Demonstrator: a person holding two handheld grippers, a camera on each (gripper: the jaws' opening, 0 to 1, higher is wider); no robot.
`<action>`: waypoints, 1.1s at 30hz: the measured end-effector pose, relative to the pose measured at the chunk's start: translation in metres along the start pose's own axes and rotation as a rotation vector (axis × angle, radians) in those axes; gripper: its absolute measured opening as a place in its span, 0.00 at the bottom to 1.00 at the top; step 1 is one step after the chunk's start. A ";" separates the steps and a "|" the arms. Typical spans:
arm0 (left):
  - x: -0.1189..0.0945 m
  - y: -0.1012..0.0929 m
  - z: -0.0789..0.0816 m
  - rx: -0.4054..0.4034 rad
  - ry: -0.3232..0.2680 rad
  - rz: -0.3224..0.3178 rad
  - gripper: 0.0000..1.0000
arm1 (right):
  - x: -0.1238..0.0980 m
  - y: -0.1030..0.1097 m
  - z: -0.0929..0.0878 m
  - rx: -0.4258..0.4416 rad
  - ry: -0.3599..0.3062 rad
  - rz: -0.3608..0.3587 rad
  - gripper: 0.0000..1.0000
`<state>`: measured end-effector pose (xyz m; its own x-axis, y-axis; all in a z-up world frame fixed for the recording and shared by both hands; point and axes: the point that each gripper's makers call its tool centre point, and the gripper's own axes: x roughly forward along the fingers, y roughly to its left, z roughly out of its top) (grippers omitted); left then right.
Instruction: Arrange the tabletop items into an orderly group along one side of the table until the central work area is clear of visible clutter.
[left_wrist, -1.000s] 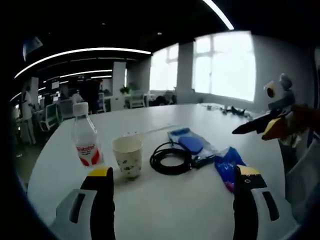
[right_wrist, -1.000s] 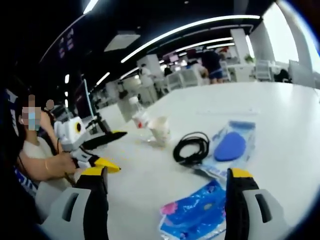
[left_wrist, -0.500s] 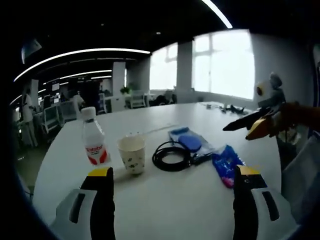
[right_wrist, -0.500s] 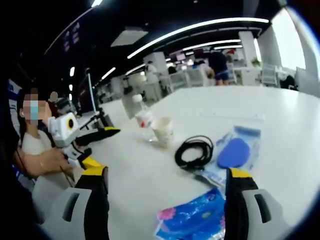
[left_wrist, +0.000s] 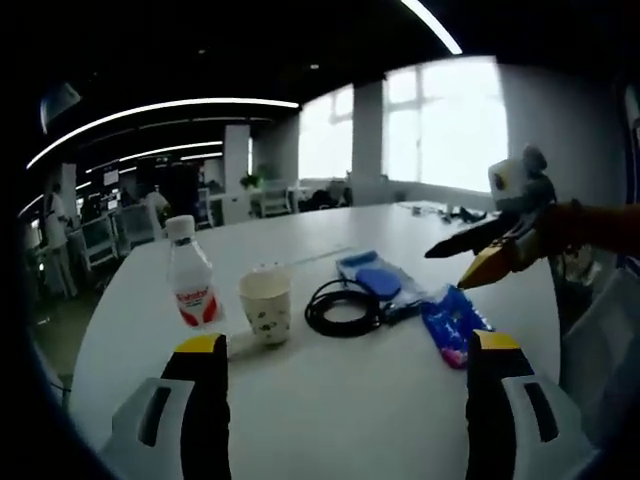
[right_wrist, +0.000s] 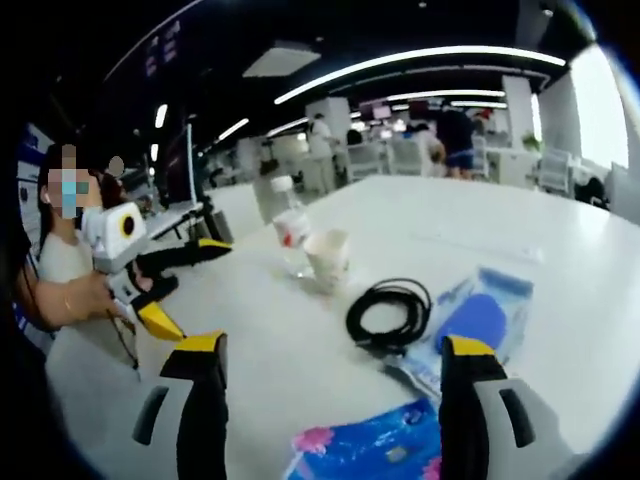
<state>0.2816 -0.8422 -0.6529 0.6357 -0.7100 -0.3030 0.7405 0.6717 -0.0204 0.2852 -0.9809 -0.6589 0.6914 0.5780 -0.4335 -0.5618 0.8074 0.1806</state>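
Left gripper view: left tool (left_wrist: 345, 355) spread wide, grasping nothing, above bare white surface (left_wrist: 330, 420). Beyond it, a row: clear plastic bottle with red label (left_wrist: 192, 290), upright; white paper cup (left_wrist: 265, 308); coiled black cable (left_wrist: 344, 308); flat blue packet (left_wrist: 453, 325), long axis running away.

Right gripper view: right tool (right_wrist: 330, 355) likewise spread, unloaded; packet (right_wrist: 375, 450) between its jaws, cable (right_wrist: 390, 315) beyond.

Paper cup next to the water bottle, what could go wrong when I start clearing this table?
The paper cup stands close beside the bottle; grabbing either may topple the other. The coiled black cable touches the clear pouch, so pulling one could drag the other.
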 end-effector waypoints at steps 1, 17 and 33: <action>0.000 0.000 0.000 0.004 0.000 -0.001 1.00 | 0.002 0.000 0.000 -0.003 0.001 0.004 0.84; 0.001 -0.004 -0.006 0.000 0.006 0.001 0.98 | 0.026 -0.006 -0.011 -0.090 0.058 0.052 0.78; 0.000 -0.015 -0.003 -0.011 0.015 0.016 0.95 | 0.002 -0.018 -0.035 -0.067 0.082 0.017 0.74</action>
<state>0.2697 -0.8519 -0.6559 0.6440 -0.6960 -0.3176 0.7278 0.6853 -0.0261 0.2805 -0.9987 -0.6939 0.6436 0.5774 -0.5024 -0.6040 0.7863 0.1300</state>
